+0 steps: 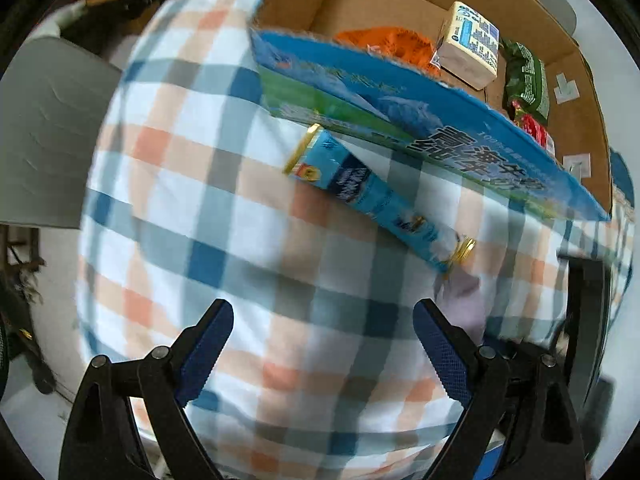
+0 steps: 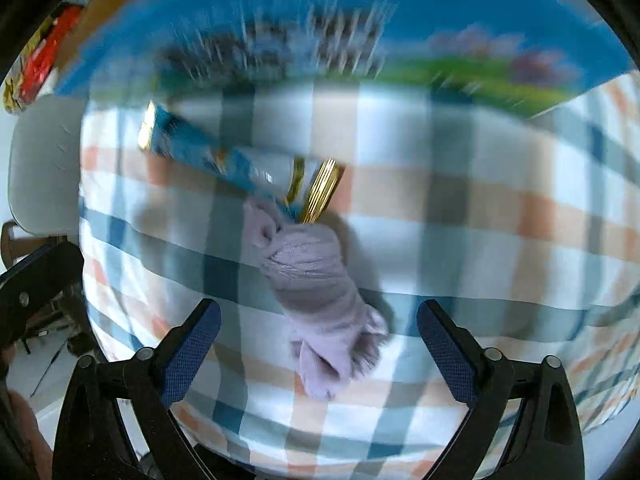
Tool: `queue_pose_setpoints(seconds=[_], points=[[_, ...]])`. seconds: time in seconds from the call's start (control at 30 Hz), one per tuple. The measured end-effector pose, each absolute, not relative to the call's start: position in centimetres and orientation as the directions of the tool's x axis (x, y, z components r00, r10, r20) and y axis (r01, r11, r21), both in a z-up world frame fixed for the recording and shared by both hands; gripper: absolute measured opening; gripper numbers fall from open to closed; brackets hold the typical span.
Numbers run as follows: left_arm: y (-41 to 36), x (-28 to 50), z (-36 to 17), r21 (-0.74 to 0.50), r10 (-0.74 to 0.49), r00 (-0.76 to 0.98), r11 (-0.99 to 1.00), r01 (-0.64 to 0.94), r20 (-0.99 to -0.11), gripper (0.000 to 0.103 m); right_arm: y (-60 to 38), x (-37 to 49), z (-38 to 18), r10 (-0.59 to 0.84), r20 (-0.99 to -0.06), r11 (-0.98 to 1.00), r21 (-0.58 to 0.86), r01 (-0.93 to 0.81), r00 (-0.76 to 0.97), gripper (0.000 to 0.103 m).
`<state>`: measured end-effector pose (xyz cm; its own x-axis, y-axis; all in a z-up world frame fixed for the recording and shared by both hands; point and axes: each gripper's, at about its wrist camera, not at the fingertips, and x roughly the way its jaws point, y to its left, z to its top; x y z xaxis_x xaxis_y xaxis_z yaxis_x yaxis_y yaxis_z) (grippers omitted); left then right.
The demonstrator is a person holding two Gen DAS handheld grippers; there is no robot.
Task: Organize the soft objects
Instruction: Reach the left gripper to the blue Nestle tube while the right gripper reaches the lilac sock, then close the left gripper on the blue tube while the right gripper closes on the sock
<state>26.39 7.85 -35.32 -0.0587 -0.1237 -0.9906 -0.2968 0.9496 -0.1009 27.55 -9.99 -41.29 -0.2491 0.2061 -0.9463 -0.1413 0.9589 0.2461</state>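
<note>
Sock [image 2: 320, 304] lies rolled on the checked cloth [image 2: 480, 240], dead ahead between our right gripper [image 2: 319, 340] fingers, long axis running away from us, far end touching the tube [image 2: 240, 164]. Both grippers spread wide, empty; left gripper [image 1: 323, 340] farther off. Box [image 1: 400, 0] beyond.

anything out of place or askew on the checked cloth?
Yes. A blue tube with a gold cap lies at an angle outside the cardboard box, its cap end touching or overlapping a bunched lilac soft item. Both sit loose on the cloth; other items are already in the box. Both hand-held grippers are open, holding nothing.
</note>
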Motion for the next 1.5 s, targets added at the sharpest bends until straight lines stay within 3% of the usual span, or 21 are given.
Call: queue_pose_setpoints(seconds=[0.03,0.07,0.27,0.47,0.57,0.63,0.87,1.0,1.1,1.2,1.23,1.3,1.37,1.5], points=[[7.7,26.5,-35.5,-0.112,-0.135,-0.057,0.945,-0.306,-0.989,0.092,-10.1,27.2,-41.9,0.186,-0.945,0.964,0.229,-0.138,-0.269,0.048],[7.6,26.9,-35.9,-0.140,-0.165,-0.050,0.935,-0.327,-0.985,0.092,-10.5,27.0,-42.1,0.190,-0.944,0.965,0.231,-0.126,-0.271,0.039],[5.8,29.2,-39.2,-0.240,-0.276,-0.028,0.878,-0.414,-0.961,0.092,-15.9,26.4,-40.2,0.189,-0.965,0.981,0.195,-0.013,-0.183,0.038],[3.2,30.4,-42.1,-0.149,-0.178,-0.039,0.906,-0.396,-0.983,0.089,-19.9,26.8,-39.5,0.168,-0.977,0.984,0.159,0.081,-0.130,0.038],[2.8,30.3,-42.5,-0.130,-0.141,0.001,0.911,-0.392,-0.990,0.069,-20.8,26.7,-39.8,0.155,-0.978,0.983,0.139,0.122,-0.137,0.038],[2.4,30.1,-42.5,-0.119,-0.129,0.000,0.922,-0.367,-0.992,0.043,-21.1,26.7,-40.0,0.158,-0.977,0.981,0.140,0.134,-0.141,0.038],[2.2,26.4,-40.5,-0.023,-0.038,-0.083,0.984,-0.176,-0.996,0.031,-20.2,26.8,-40.3,0.164,-0.964,0.985,0.148,0.092,-0.208,0.038],[2.9,23.5,-39.8,-0.005,-0.020,-0.142,0.994,-0.106,-0.990,0.031,-19.3,26.7,-40.7,0.155,-0.957,0.988,0.145,0.056,-0.243,0.038],[4.5,21.9,-39.7,-0.016,-0.039,-0.165,0.990,-0.139,-0.985,0.036,-18.8,27.0,-41.4,0.113,-0.960,0.994,0.109,0.029,-0.256,0.038],[6.9,21.0,-38.8,-0.093,-0.132,-0.169,0.971,-0.221,-0.977,0.039,-18.3,27.3,-41.8,0.126,-0.957,0.992,0.123,0.026,-0.261,0.042],[7.5,20.7,-38.2,-0.127,-0.170,-0.156,0.959,-0.254,-0.973,0.043,-18.3,27.3,-41.7,0.146,-0.956,0.989,0.142,0.032,-0.256,0.044],[8.2,20.4,-37.6,-0.141,-0.183,-0.127,0.948,-0.284,-0.975,0.055,-18.3,26.8,-41.4,0.186,-0.950,0.983,0.180,0.045,-0.252,0.064],[9.2,20.7,-37.6,-0.129,-0.171,-0.111,0.941,-0.313,-0.979,0.059,-18.7,26.5,-40.4,0.219,-0.947,0.976,0.210,0.061,-0.233,0.075],[9.9,22.0,-39.4,-0.137,-0.194,-0.118,0.917,-0.374,-0.974,0.059,-19.3,26.2,-39.0,0.220,-0.954,0.975,0.211,0.065,-0.202,0.080]])
